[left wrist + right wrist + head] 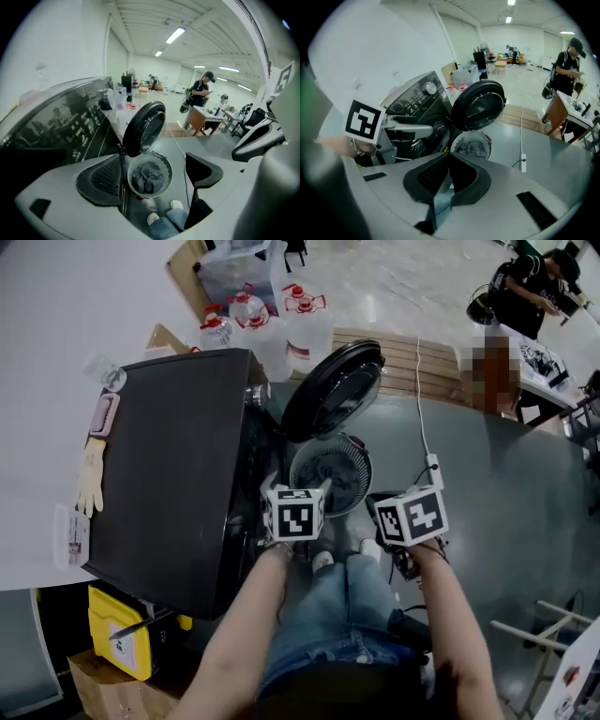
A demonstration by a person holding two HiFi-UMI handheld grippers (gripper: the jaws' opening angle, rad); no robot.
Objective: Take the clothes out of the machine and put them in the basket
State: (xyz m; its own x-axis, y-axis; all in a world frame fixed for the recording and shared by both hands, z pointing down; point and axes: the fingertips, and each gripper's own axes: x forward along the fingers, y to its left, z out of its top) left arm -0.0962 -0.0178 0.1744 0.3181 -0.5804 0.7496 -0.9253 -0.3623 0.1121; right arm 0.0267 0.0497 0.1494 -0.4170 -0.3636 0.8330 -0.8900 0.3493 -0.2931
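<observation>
Right tongs (446, 157) sit closed and empty; left tongs (154, 163) gape wide, holding nothing. Dark grey crumpled clothes (328, 472) lie in the white round slatted plastic basket (364, 457), just beside the black washing machine (178, 465), under its open door (333, 390).

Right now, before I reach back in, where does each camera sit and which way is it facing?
Left gripper view: rides the left claw, jaws apart, aimed down at the basket holding clothes, under the open door; the person's shoes show.
Right gripper view: rides the shut right claw, facing the washing machine; the left claw shows at left.
Head view: on the person's head, looking steeply down; both claws, forearms and jeans show.
Shared: all three see the basket and door.
</observation>
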